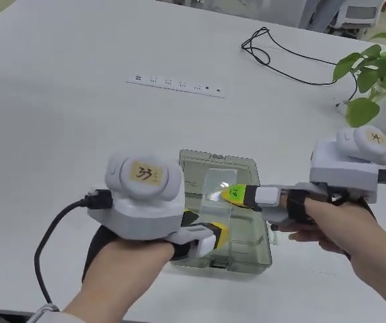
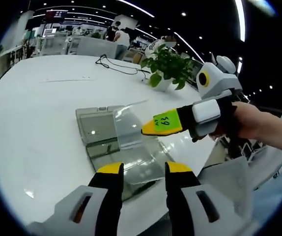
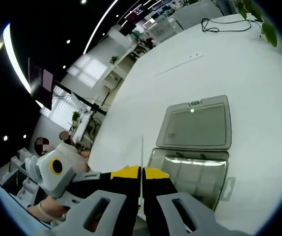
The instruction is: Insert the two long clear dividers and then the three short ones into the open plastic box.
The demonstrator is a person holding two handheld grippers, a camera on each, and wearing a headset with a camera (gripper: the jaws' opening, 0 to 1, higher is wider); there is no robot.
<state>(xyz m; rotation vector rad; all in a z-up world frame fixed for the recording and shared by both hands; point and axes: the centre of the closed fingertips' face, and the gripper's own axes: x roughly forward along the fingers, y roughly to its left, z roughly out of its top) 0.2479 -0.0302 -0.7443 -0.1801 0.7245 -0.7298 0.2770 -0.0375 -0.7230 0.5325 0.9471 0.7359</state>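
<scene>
Right gripper view: your right gripper (image 3: 141, 173) pinches a clear divider (image 3: 142, 150) edge-on over the open plastic box (image 3: 214, 196), lined up for slotting; your left gripper (image 2: 145, 168) hovers open-jawed by the near wall, ready to guide

The open plastic box (image 1: 247, 259) sits on the table (image 1: 58, 121) directly in front of the person, and its lid (image 1: 216, 165) lies flat behind it, on the far side. The left gripper (image 1: 210, 235) is at the box's near left corner, with the box wall between its spread jaws. The right gripper (image 1: 230, 195) reaches in from the right above the box. A clear divider (image 2: 128, 125) is clamped between its jaws and stands on edge over the box interior. Well behind the lid, a power strip (image 1: 175, 85) lies across the table. A cable (image 1: 280, 60) lies farther back to the right, and a plant (image 1: 374, 74) stands at the far right edge.
</scene>
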